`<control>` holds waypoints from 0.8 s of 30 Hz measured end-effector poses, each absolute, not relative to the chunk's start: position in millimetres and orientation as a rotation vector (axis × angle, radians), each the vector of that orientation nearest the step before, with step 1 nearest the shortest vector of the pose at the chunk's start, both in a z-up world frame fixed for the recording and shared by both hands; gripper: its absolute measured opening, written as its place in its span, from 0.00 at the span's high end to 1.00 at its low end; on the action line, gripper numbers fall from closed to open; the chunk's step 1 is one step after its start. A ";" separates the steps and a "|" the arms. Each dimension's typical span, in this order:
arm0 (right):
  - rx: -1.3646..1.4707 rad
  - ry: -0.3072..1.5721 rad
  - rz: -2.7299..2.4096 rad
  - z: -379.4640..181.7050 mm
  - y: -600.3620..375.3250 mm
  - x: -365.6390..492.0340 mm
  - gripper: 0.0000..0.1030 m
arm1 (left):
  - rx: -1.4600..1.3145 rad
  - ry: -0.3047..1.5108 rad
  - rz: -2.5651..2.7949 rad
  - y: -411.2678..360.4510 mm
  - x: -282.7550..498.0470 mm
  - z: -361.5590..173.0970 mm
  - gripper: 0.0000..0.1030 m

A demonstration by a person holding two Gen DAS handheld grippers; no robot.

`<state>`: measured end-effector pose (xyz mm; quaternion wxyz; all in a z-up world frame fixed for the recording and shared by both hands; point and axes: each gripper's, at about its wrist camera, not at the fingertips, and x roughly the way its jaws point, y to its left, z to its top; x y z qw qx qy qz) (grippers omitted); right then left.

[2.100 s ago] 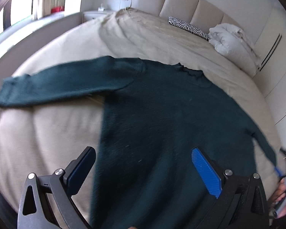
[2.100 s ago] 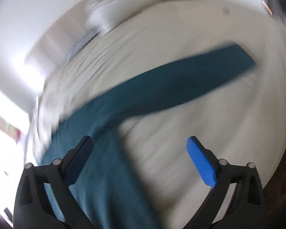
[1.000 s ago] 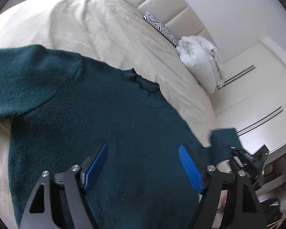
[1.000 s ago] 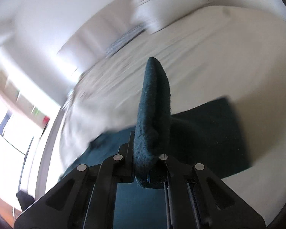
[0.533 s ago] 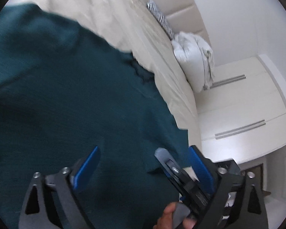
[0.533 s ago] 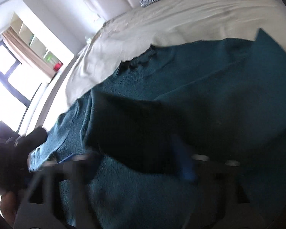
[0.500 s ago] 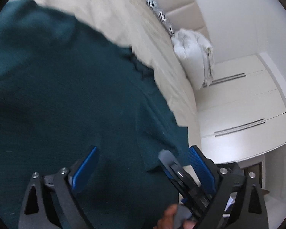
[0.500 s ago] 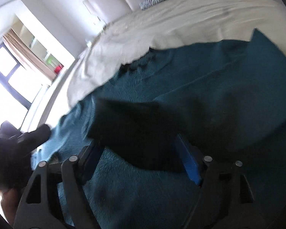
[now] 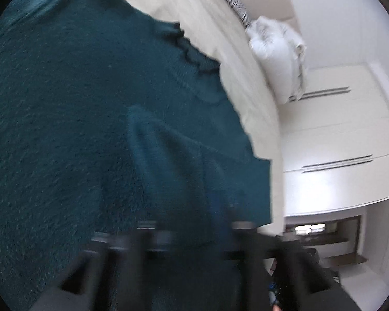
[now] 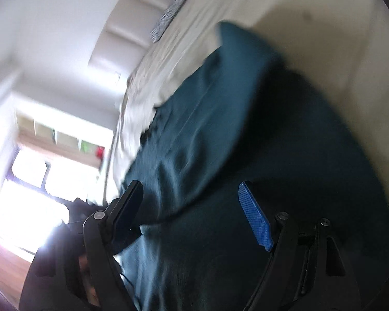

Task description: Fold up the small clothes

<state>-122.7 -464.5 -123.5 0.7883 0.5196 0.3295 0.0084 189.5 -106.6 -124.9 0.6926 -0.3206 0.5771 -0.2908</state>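
— What is shown by the left wrist view alone?
— The sweater (image 9: 90, 108) is seen spread on the bed (image 9: 236, 59), its neckline toward the pillow (image 9: 277, 54); a folded sleeve (image 9: 168, 155) lies across it. The left gripper (image 9: 189, 238) is blurred; its state cannot be told.

— And by the right wrist view?
— A window (image 10: 33, 189) is shown, and bare bedding beyond the sweater's edge. The right gripper (image 10: 192, 212) is held tilted above the knit, jaws parted, nothing held.

Left gripper (image 9: 194, 235) is motion-smeared in my left wrist view: fingers unreadable, can't tell if they're apart or closed. Sweater (image 9: 90, 129) runs off the frame left and bottom, so hem and far sleeve are out of sight. Right wrist view is blurred too; sweater (image 10: 246, 155) texture and bed (image 10: 311, 26) detail are washed out, window (image 10: 33, 194) blown white.
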 end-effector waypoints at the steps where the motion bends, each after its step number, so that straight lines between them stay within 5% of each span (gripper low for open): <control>1: 1.157 0.700 0.021 -126.4 -472.0 -123.2 0.26 | -0.691 1.273 -0.653 -107.0 192.1 -118.8 0.92; 12: 1.434 0.581 -0.028 -144.5 -534.4 -105.5 0.26 | -0.479 0.979 -0.725 -102.2 226.8 -23.1 0.91; 19: 1.539 0.504 -0.051 -154.5 -552.7 -74.9 0.27 | -0.469 1.019 -0.640 -83.5 234.9 -64.6 0.91; 24: 1.538 0.467 -0.071 -164.4 -556.1 -86.7 0.45 | -0.527 1.073 -0.572 -61.9 237.9 -108.5 0.91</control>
